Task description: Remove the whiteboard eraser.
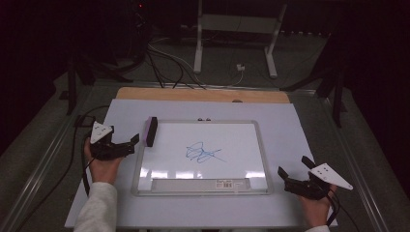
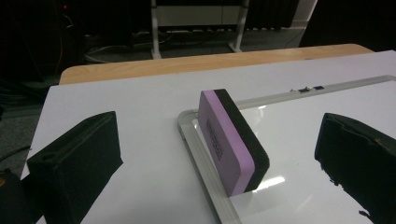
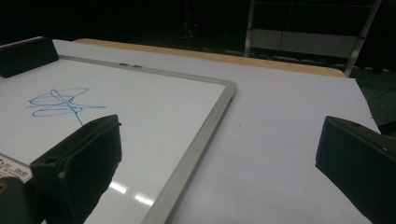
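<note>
A white-surfaced whiteboard (image 1: 261, 145) with a metal frame lies in the middle of the table, with a blue scribble (image 1: 203, 153) at its centre. A purple-and-black eraser (image 1: 151, 131) stands on edge on the board's left frame. My left gripper (image 1: 133, 144) is open just left of the eraser. In the left gripper view the eraser (image 2: 231, 140) stands a little ahead, between the lines of the spread jaws and untouched. My right gripper (image 1: 293, 165) is open and empty off the board's lower right corner. From it I see the scribble (image 3: 60, 103) and the eraser (image 3: 25, 55) far off.
The board rests on a white sheet (image 1: 300, 130) over a wooden tabletop (image 1: 203, 94). A label strip (image 1: 200, 184) runs along the board's near edge. Beyond the table, cables (image 1: 164, 63) and the legs of a white stand (image 1: 198, 43) are on the floor.
</note>
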`<state>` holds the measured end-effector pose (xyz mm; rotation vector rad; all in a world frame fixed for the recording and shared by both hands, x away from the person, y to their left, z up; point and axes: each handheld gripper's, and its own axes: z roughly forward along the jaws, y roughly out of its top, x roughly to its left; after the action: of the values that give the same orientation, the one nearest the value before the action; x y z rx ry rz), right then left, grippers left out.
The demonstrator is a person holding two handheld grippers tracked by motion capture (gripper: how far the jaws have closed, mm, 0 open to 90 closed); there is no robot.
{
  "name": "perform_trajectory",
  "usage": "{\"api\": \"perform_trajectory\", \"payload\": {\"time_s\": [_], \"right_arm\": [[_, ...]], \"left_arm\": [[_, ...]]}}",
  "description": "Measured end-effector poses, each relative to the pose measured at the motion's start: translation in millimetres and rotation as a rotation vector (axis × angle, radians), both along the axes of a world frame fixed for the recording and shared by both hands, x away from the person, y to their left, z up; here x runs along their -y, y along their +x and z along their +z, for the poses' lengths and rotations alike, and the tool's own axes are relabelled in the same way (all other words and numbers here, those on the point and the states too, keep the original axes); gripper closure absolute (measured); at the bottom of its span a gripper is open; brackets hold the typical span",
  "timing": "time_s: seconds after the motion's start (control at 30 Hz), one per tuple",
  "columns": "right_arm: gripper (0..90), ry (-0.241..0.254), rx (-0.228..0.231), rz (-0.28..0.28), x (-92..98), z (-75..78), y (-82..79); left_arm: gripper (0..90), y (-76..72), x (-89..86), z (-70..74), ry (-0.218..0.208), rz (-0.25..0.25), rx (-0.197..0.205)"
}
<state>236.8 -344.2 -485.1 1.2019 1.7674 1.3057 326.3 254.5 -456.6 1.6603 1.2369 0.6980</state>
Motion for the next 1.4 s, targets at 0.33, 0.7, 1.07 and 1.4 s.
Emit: {"api": "perform_trajectory", "payload": {"time_s": [0.33,0.7,1.07,1.4], "right_arm": [[0.6,-0.002,-0.004,0.002,-0.5,-0.6,0.6],[0.6,0.0,-0.005,0.003,-0.8,-0.8,0.9],[0.6,-0.001,-0.005,0.005,-0.6,-0.7,1.0],[0.6,-0.003,-0.005,0.007,-0.7,-0.9,1.2]], "left_arm": [[1.3,11.2,5.5,3.5,-0.001,-0.006,-0.005],[3.8,23.4,13.5,1.9,-0.007,-0.03,-0.031],[6.9,37.4,19.7,-11.2,-0.026,-0.046,-0.106],[17.8,43.7,20.7,-18.9,-0.042,-0.059,-0.154]]}}
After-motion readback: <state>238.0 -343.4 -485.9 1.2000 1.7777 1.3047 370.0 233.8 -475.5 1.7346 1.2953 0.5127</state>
